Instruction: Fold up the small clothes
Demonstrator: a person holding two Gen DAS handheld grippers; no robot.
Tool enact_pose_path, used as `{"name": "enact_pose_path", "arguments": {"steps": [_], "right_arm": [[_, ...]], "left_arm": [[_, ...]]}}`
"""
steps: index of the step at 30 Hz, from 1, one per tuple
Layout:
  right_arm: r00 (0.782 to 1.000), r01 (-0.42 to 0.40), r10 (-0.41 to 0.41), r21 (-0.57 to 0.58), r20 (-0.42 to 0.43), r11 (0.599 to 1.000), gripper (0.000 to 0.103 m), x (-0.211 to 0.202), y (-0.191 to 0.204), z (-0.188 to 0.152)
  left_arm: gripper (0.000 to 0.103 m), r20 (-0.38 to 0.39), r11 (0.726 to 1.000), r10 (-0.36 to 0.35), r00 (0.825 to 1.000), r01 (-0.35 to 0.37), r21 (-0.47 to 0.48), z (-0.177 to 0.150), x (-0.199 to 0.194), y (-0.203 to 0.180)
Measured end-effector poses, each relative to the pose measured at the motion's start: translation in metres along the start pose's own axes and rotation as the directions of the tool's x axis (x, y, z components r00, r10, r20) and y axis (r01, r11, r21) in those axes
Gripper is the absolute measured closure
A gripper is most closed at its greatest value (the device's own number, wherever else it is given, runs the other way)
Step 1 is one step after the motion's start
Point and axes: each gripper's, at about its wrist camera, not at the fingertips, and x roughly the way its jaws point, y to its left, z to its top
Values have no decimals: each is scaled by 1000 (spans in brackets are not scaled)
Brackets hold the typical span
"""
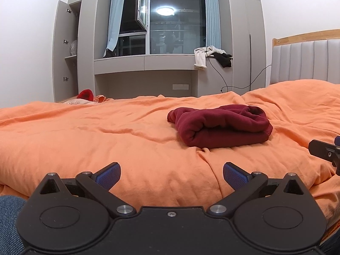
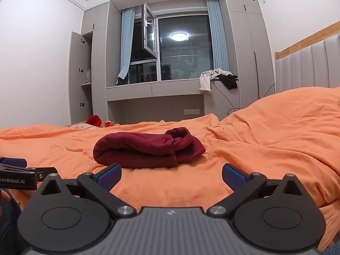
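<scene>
We see the red cloth [image 1: 221,125] lying folded on the orange bed [image 1: 106,131]. Our left gripper [image 1: 171,175] is wide open and holds nothing; the cloth is ahead of it, a bit to the right. Our right gripper [image 2: 171,175] is wide open and holds nothing too, with the cloth [image 2: 148,148] just ahead.

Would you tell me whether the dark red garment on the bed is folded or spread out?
Folded. The dark red garment lies as a compact layered bundle on the orange duvet, with a rounded fold edge facing the cameras.
</scene>
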Motion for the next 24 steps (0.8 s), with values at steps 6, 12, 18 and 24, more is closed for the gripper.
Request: {"name": "enact_pose_path", "arguments": {"steps": [6, 12, 18, 24], "right_arm": [[1000, 2, -2, 1, 0, 1000, 0, 0, 0, 0], [1000, 2, -2, 0, -1, 1000, 0, 0, 0, 0], [1000, 5, -5, -2, -1, 1000, 0, 0, 0, 0], [1000, 5, -5, -6, -2, 1000, 0, 0, -1, -1]], "left_arm": [[1, -1, 1000, 2, 1000, -2, 1, 0, 0, 0], [1, -4, 1000, 10, 1000, -10, 3, -2, 2, 0], [1, -8, 1000, 26, 1000, -26, 12, -3, 2, -1], [1, -26, 999, 28, 999, -28, 24, -5, 4, -3]]}}
